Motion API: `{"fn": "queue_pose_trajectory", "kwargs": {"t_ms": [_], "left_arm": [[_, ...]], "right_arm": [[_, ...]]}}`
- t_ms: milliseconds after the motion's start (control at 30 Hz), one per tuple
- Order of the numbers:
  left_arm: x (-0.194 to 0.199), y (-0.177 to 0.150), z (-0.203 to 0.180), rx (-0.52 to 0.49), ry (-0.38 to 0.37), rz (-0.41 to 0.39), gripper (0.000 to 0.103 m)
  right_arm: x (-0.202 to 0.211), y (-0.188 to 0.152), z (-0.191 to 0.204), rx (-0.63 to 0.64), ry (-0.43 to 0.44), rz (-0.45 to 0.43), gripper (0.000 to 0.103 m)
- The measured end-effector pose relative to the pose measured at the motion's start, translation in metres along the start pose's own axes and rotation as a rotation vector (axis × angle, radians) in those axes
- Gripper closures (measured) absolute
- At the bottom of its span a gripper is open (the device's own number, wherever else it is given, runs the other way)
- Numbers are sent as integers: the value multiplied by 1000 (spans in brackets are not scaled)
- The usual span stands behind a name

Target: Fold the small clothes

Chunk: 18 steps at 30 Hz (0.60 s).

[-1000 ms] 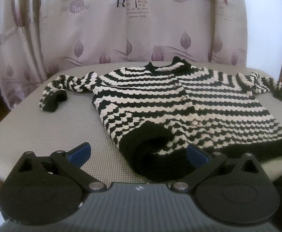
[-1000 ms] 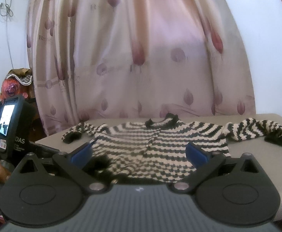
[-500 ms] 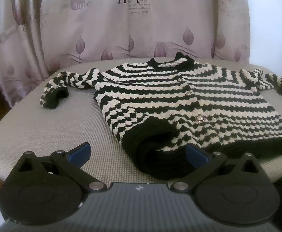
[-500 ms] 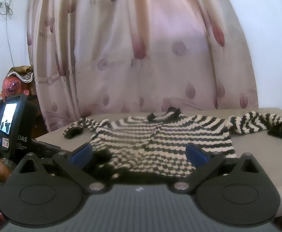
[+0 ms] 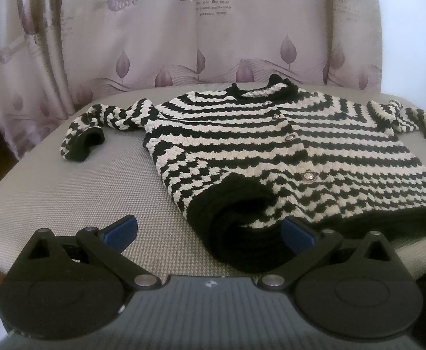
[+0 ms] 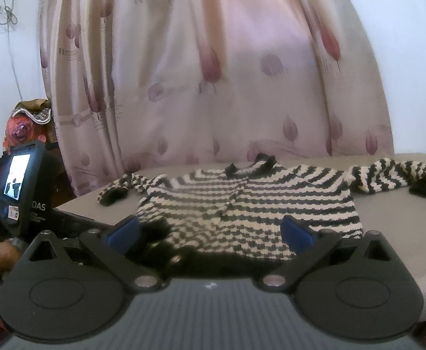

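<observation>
A small black-and-white striped knit cardigan (image 5: pixel 271 151) lies spread face up on a grey table (image 5: pixel 81 198), buttons down its front, both sleeves stretched out sideways. Its black hem corner is turned up near the front edge. My left gripper (image 5: pixel 210 230) is open and empty just in front of that hem corner. In the right wrist view the cardigan (image 6: pixel 256 201) lies ahead, and my right gripper (image 6: pixel 210 230) is open and empty at the black hem. The left sleeve cuff (image 5: pixel 81 145) curls on the table.
A patterned pink curtain (image 5: pixel 213 43) hangs right behind the table. The left handheld unit with its lit screen (image 6: pixel 23 186) shows at the left of the right wrist view. Bare table surface (image 6: pixel 402 233) lies right of the cardigan.
Both grippers have eased slightly closer to the cardigan's hem and tilted a little; the cardigan sits lower in both views. Both grippers stay open, and the garment has not moved.
</observation>
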State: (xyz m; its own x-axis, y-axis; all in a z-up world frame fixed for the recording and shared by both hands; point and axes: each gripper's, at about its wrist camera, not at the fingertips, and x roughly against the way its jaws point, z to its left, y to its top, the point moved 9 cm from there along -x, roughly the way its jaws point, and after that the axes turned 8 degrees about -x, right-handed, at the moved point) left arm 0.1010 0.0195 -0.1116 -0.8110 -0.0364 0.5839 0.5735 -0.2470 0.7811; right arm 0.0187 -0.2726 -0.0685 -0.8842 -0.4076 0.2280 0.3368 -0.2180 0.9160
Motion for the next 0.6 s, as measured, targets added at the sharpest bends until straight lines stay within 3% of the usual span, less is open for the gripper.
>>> {"fn": "queue_pose_trajectory", "kwargs": {"t_ms": [400, 600], "left_arm": [[-10, 8, 1, -58, 13, -31, 6], [-20, 13, -11, -186, 89, -76, 10]], "right_arm": [[-6, -7, -7, -33, 3, 18, 0], [-8, -10, -13, -56, 0, 28, 0]]}}
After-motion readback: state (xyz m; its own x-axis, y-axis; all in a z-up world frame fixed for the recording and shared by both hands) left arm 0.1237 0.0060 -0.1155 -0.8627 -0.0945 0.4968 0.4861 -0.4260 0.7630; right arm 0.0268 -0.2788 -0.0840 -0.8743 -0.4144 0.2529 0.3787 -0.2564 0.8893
